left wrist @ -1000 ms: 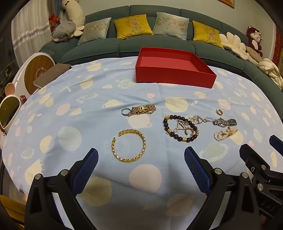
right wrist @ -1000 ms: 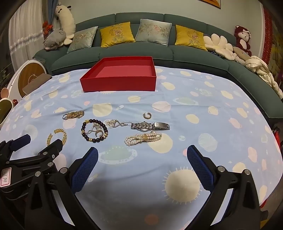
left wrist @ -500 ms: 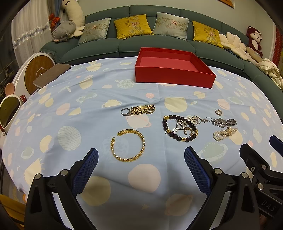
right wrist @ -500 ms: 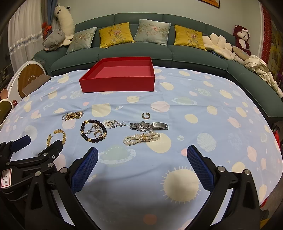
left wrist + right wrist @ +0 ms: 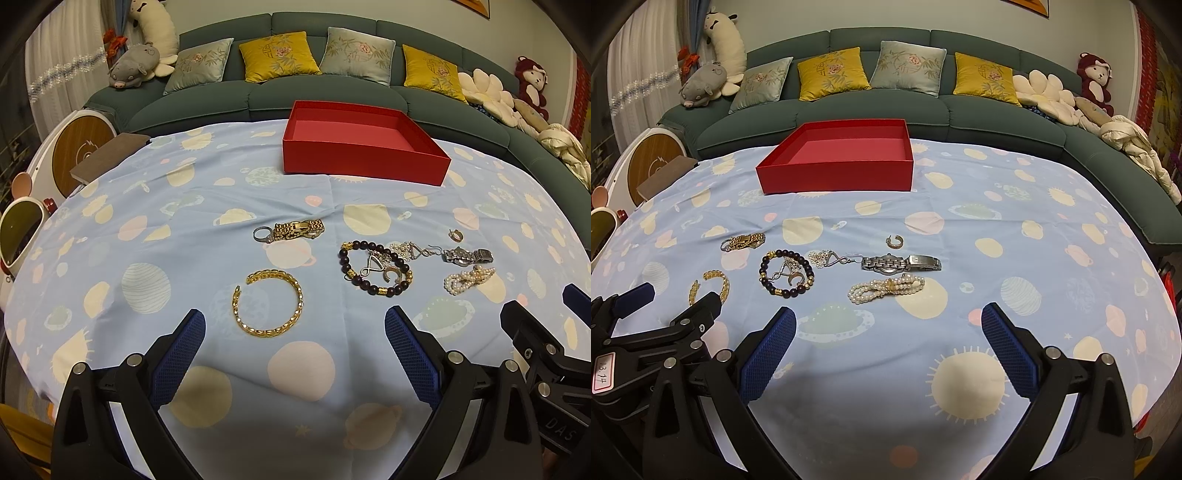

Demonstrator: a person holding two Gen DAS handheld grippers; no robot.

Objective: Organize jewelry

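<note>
Jewelry lies on a blue planet-print cloth. A gold bangle [image 5: 269, 304] lies just ahead of my open, empty left gripper [image 5: 293, 321]. A gold watch band with a ring [image 5: 291, 229], a dark bead bracelet [image 5: 375, 267], a silver watch [image 5: 467, 255] and a pearl bracelet [image 5: 468, 280] lie further on. My right gripper [image 5: 888, 326] is open and empty, just short of the pearl bracelet [image 5: 886, 288] and silver watch [image 5: 899, 263]. A small ring [image 5: 894, 242] lies beyond. An empty red box [image 5: 838, 160] stands at the far side.
A green sofa [image 5: 923, 107] with cushions curves behind the table. A round white-and-wood object [image 5: 79, 151] and a brown book [image 5: 110, 157] sit at the left edge. The left gripper shows at the lower left of the right wrist view [image 5: 657, 317].
Both grippers have drifted slightly; the jewelry sits a touch higher in both views. Nothing was taken hold of or moved.
</note>
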